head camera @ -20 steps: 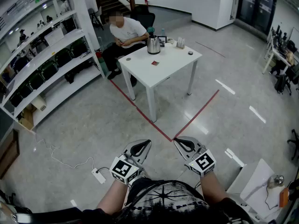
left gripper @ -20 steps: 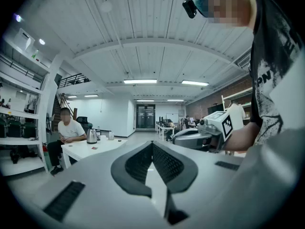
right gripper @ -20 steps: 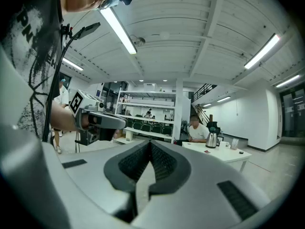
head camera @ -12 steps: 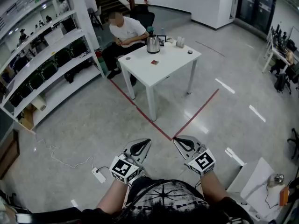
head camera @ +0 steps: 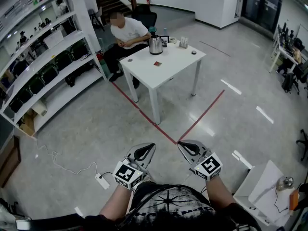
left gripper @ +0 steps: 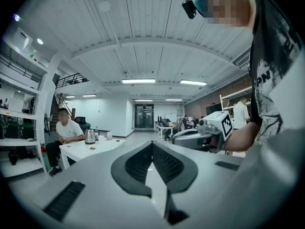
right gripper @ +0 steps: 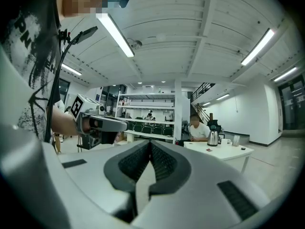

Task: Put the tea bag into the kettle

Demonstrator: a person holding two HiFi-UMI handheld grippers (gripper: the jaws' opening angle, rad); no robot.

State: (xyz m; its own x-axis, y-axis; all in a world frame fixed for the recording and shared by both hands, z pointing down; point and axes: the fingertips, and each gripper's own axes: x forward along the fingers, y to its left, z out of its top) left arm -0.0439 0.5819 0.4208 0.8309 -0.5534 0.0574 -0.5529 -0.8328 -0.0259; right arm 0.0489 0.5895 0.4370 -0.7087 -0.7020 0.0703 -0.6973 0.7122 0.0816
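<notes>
The left gripper (head camera: 146,149) is held low in front of the person's body, its jaws closed tip to tip with nothing between them. Its nose points to about 1 o'clock in the head view. The right gripper (head camera: 186,146) sits just beside it at 3 o'clock, also fully closed and empty, its nose pointing to about 11 o'clock. The two tips lean toward each other but stay apart.

Beyond them, at 12 o'clock, red tape lines (head camera: 192,124) on the grey floor meet in a corner. A white power strip (head camera: 101,181) lies on the floor at 9 o'clock from the left gripper.

Well apart from both grippers, further along 12 o'clock, stands the white table (head camera: 166,73). The kettle (head camera: 155,44) stands upright near the table's far edge, its long axis vertical. Which way its spout faces is too small to tell. The tea bag (head camera: 157,63), a small red packet, lies flat on the tabletop at 6 o'clock from the kettle, near it but not touching. Its long axis cannot be made out.

A seated person (head camera: 126,32) is at 10 o'clock from the kettle, with a shelf unit (head camera: 43,66) along the room's left side.
</notes>
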